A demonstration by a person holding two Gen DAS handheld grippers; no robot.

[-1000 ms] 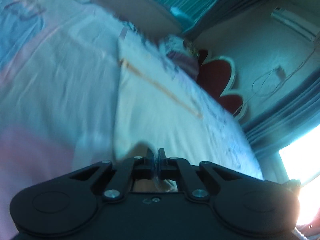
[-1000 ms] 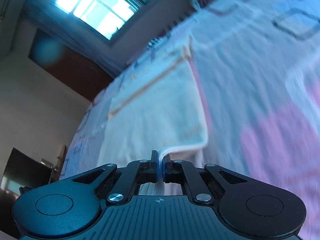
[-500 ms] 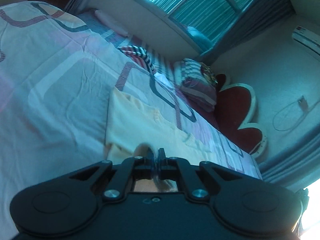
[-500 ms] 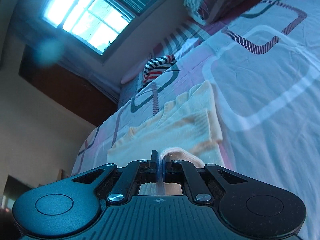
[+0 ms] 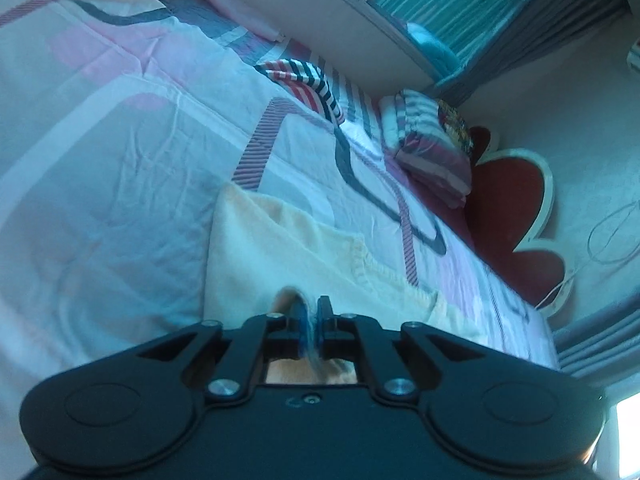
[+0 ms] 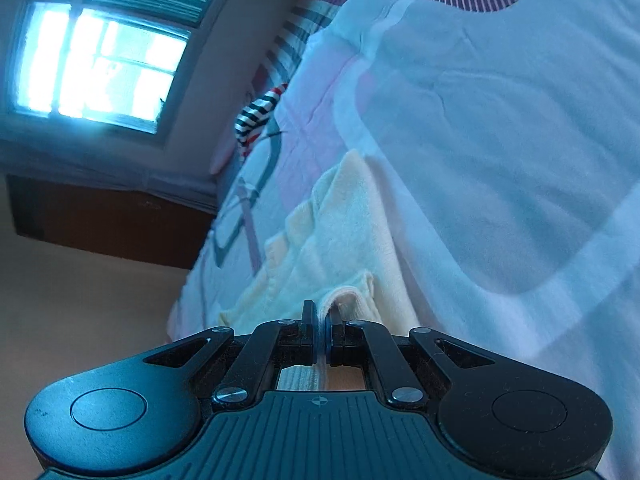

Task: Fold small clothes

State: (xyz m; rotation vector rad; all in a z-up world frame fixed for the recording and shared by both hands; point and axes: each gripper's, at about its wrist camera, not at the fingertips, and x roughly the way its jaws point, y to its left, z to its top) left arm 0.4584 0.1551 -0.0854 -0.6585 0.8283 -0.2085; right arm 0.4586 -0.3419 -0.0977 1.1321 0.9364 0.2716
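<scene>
A cream-coloured small garment (image 5: 280, 248) lies on the patterned bed cover (image 5: 120, 152), its near part doubled over itself. My left gripper (image 5: 309, 312) sits low over the garment's near edge. Its jaws are opening, and a narrow gap shows with a thin blurred bit of cloth still in it. In the right wrist view the same cream garment (image 6: 348, 216) runs away from my right gripper (image 6: 321, 320), which is shut on a folded hem of it.
A red, white and dark striped garment (image 5: 308, 80) lies further up the bed, seen too as the striped garment (image 6: 256, 114). Striped pillows (image 5: 432, 148) rest against a red headboard (image 5: 512, 208). A bright window (image 6: 96, 64) and a wall stand beyond the bed.
Both grippers have carried the garment's edge across the bed, and the cloth now lies doubled. The left jaws, shut before, have parted a little. The right grip is unchanged.
</scene>
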